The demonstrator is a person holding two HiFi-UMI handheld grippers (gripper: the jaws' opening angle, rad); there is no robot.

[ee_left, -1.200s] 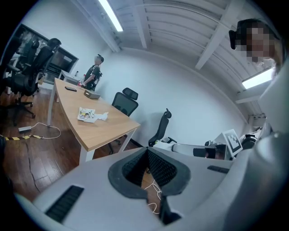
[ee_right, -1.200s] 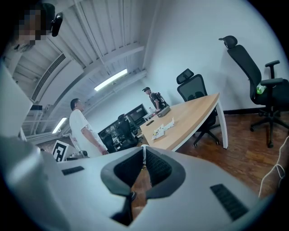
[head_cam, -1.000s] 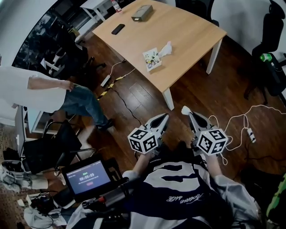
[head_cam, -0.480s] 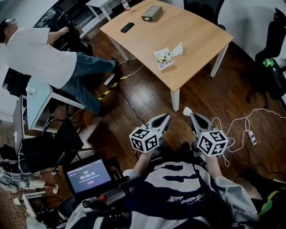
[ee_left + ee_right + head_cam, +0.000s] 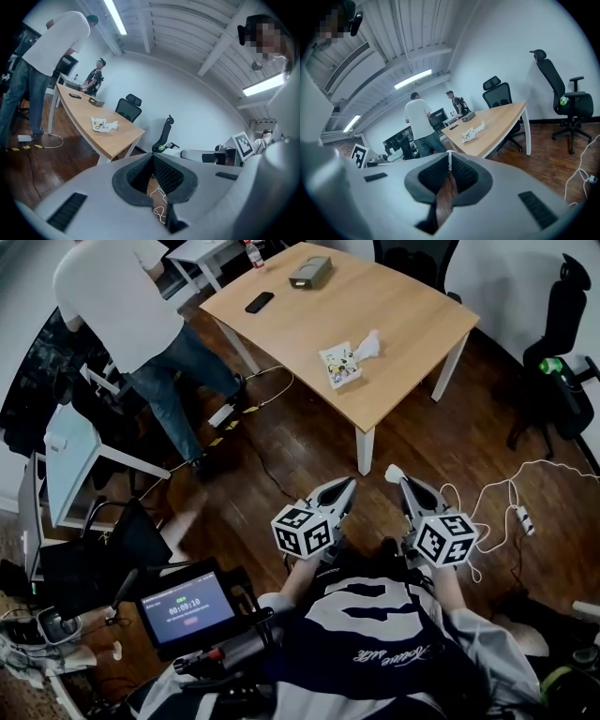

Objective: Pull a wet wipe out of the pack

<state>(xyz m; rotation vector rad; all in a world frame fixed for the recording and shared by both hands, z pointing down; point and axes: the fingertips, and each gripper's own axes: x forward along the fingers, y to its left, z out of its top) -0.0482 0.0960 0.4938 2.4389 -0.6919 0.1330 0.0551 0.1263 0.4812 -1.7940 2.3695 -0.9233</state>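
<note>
The wet wipe pack [image 5: 339,365] lies on the wooden table [image 5: 412,315], with a white wipe [image 5: 368,345] sticking out of its far end. It also shows in the left gripper view as the pack [image 5: 99,124] and in the right gripper view as the pack [image 5: 469,134]. Both grippers hang over the dark floor well short of the table, close to my body. My left gripper [image 5: 349,483] is shut, nothing between its jaws. My right gripper [image 5: 393,474] is shut, with a small white scrap [image 5: 391,470] pinched at its tip.
A person in a white shirt [image 5: 112,287] stands at the table's far left corner. A black phone [image 5: 259,302] and a grey box [image 5: 310,270] lie on the table. Office chairs [image 5: 562,343] stand right, white cables [image 5: 506,498] cross the floor, and a screen [image 5: 183,606] sits lower left.
The person in the white shirt has risen from the left and walked up to the table's corner. Both grippers keep their pose and have drawn slightly nearer the table.
</note>
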